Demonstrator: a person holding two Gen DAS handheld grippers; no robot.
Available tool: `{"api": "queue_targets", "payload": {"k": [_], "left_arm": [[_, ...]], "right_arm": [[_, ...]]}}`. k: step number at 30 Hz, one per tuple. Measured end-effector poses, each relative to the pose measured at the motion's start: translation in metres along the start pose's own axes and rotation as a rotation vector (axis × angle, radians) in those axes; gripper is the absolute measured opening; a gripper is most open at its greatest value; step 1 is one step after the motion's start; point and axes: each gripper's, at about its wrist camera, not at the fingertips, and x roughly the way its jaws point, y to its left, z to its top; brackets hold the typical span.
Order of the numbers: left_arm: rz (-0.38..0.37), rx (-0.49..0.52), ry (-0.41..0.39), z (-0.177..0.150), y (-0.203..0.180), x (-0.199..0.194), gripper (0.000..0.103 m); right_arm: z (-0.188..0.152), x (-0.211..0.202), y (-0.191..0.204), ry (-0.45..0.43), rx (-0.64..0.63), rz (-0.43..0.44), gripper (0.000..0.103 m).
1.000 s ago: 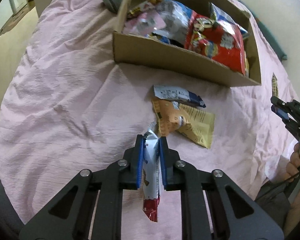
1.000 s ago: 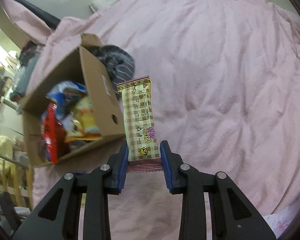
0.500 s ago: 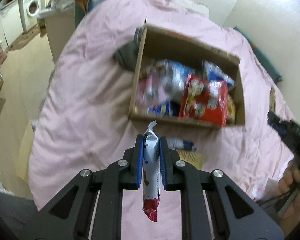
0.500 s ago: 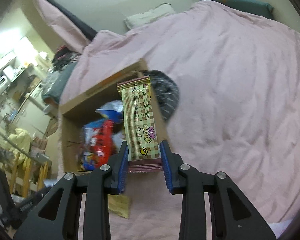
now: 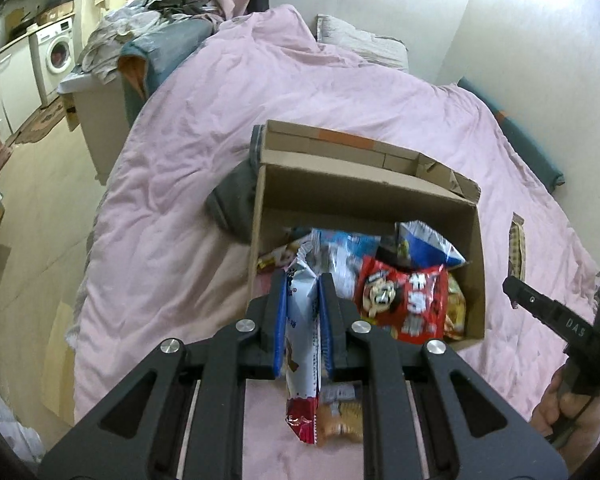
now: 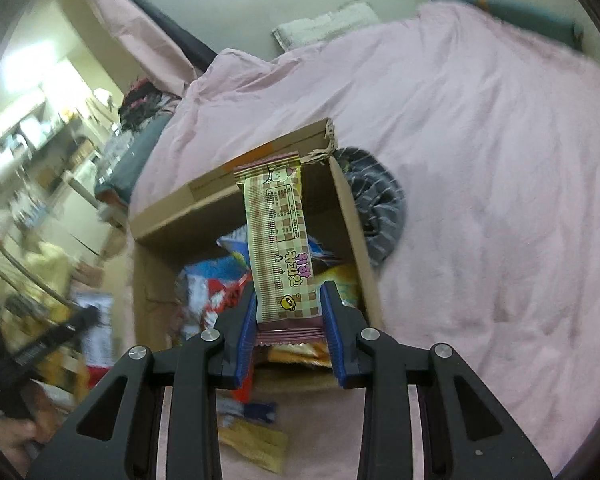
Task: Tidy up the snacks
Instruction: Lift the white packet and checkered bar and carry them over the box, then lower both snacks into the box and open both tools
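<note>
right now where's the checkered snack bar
In the right wrist view the checkered snack bar stands upright, clamped at its lower end by the right gripper, over the open cardboard box.

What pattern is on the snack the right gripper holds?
The snack bar has a brown-and-cream checked pattern, seen best in the right wrist view.

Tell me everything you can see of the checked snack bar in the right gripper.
The checked snack bar is a long, flat, glossy wrapper, cream with brown checks, a pink crimped bottom seam, pink lettering and a cartoon face near the top. The right gripper clamps its lower end, so it stands upright in front of the open cardboard box.
</note>
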Motion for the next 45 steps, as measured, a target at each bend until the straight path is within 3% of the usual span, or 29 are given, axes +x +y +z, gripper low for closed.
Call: {"api": "queue_targets", "payload": {"k": [12,24,34,35,37,39,41,43,45], "left_arm": [[-0.026,-0.011,-0.029,0.011,0.007,0.043,0.012],[-0.011,-0.002,-0.008,0.006,0.002,0.052,0.012],[-0.015,-0.005,-0.005,0.003,0.003,0.052,0.013],[-0.014,-0.003,-0.001,0.002,0.002,0.052,0.013],[-0.009,0.005,0.002,0.002,0.001,0.051,0.013],[0.006,0.015,0.002,0.002,0.000,0.051,0.013],[0.017,0.017,0.003,0.001,-0.001,0.051,0.022],[0.013,0.015,-0.006,0.001,-0.001,0.049,0.052],[0.025,0.015,-0.030,0.001,-0.002,0.045,0.070]], "right_arm": [[0.011,0.049,-0.007,0.084,-0.036,-0.129,0.033],[0.010,0.057,-0.010,0.102,-0.004,-0.113,0.036],[0.014,0.045,-0.011,0.051,0.035,-0.046,0.036],[0.014,0.044,-0.011,0.045,0.042,-0.035,0.038],[0.015,0.042,-0.012,0.036,0.052,-0.020,0.064],[0.016,0.038,-0.007,0.013,0.033,-0.012,0.067],[0.017,0.034,0.001,-0.013,-0.004,-0.007,0.074],[0.017,0.031,0.007,-0.033,-0.029,-0.009,0.085],[0.017,0.031,0.010,-0.034,-0.047,-0.014,0.085]]}}
